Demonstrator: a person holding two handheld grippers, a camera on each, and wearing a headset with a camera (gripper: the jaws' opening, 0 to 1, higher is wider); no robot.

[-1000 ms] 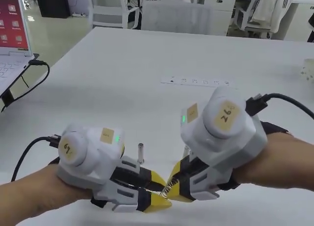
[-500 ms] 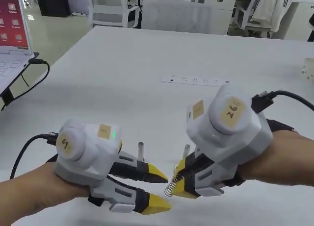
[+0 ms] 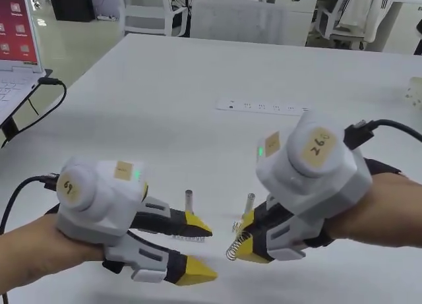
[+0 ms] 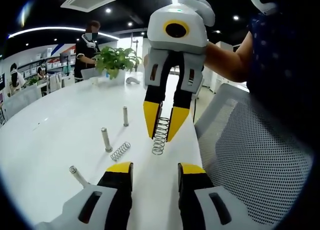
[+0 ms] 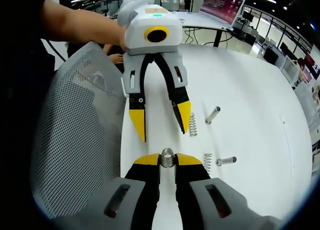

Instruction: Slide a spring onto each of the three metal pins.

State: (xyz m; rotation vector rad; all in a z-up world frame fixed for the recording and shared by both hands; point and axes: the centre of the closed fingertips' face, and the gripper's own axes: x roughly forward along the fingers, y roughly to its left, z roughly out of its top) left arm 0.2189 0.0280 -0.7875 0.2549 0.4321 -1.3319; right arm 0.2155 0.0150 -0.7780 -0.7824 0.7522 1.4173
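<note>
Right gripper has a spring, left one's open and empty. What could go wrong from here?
The held spring sticks well past the tips of the right gripper; pressed against a pin it may bend or pop out. The upright pin beside that gripper looks unfixed on the table, so a jaw might tip it. The open left gripper might flick the loose spring.

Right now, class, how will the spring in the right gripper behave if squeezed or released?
The spring, a thin open coil, likely flexes. Held at one end by the right gripper, it may sway. Released, it probably rolls.
</note>
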